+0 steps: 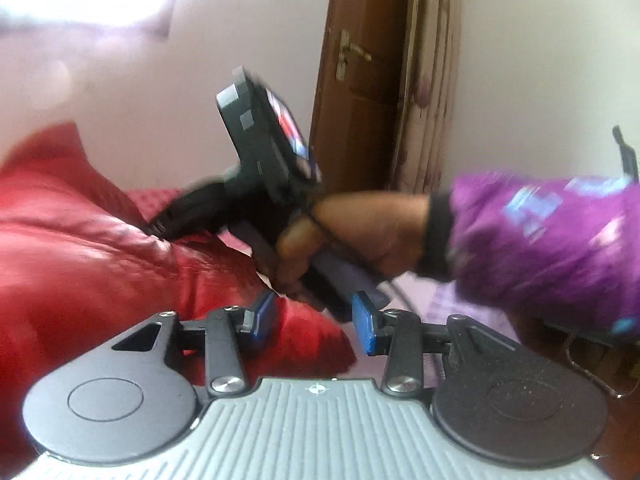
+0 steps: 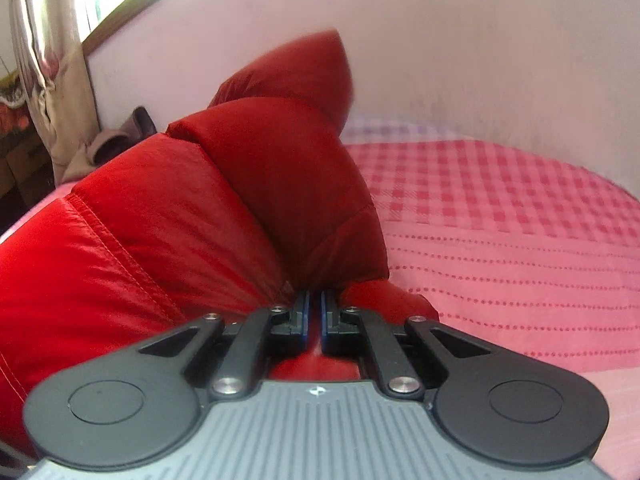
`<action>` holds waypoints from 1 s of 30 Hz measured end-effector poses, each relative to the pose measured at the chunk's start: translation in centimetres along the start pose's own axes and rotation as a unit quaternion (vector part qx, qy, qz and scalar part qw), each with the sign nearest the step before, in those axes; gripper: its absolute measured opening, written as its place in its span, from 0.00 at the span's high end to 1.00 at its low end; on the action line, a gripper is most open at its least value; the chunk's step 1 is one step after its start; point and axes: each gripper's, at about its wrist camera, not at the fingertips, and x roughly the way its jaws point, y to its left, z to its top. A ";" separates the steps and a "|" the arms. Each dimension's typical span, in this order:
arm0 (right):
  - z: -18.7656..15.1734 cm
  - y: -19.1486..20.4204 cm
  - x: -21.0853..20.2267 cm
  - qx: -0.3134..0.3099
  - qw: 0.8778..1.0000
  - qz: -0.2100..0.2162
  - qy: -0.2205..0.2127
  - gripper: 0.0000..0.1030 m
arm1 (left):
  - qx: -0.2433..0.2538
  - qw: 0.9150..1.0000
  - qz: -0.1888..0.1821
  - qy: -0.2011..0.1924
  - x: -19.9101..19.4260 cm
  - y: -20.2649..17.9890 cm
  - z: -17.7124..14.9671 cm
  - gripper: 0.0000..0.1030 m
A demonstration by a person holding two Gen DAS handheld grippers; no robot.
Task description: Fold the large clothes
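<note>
A shiny red puffer jacket (image 2: 168,216) lies bunched on the bed, one padded part raised toward the wall. My right gripper (image 2: 315,312) is shut on a fold of the jacket, red fabric pinched between its blue pads. In the left wrist view the jacket (image 1: 80,264) fills the left side. My left gripper (image 1: 314,322) is open and empty, its blue pads apart just above the jacket's edge. The right gripper's black body (image 1: 260,160), held by a hand in a purple sleeve (image 1: 540,232), sits straight ahead with its fingers hidden in the jacket.
The bed has a pink checked cover (image 2: 500,208). A pale wall (image 2: 440,40) runs behind it. A brown wooden door (image 1: 360,80) and a curtain (image 1: 428,80) stand ahead of the left gripper. A window with a silvery curtain (image 2: 44,40) is at far left.
</note>
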 end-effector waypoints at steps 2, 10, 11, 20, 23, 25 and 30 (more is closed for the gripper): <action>0.2 0.4 -0.1 0.008 1.000 0.003 -0.009 0.98 | -0.010 1.000 0.009 -0.022 -2.5 0.1 0.8 0.59; -0.6 0.2 -0.4 0.036 0.998 0.019 -0.037 0.98 | 0.007 0.998 0.052 -0.027 -1.4 1.4 2.4 0.64; -0.7 0.2 -0.4 0.036 0.998 0.019 -0.039 0.98 | 0.005 0.998 0.055 -0.009 -0.4 1.6 2.1 0.66; 3.0 0.7 -3.5 0.039 0.999 -0.007 -0.016 0.93 | -0.083 0.995 0.037 0.027 2.2 4.6 0.3 0.83; 5.5 3.1 -6.7 0.021 0.998 -0.011 -0.064 0.92 | -0.085 0.995 0.036 0.025 2.5 4.4 0.5 0.83; 7.0 5.0 -6.9 0.014 0.998 0.003 -0.067 0.92 | -0.086 0.995 0.036 0.025 2.6 4.3 0.5 0.83; 8.7 8.6 -1.8 -0.012 1.000 -0.014 -0.015 0.92 | -0.081 0.996 0.034 0.015 1.9 4.2 -0.3 0.83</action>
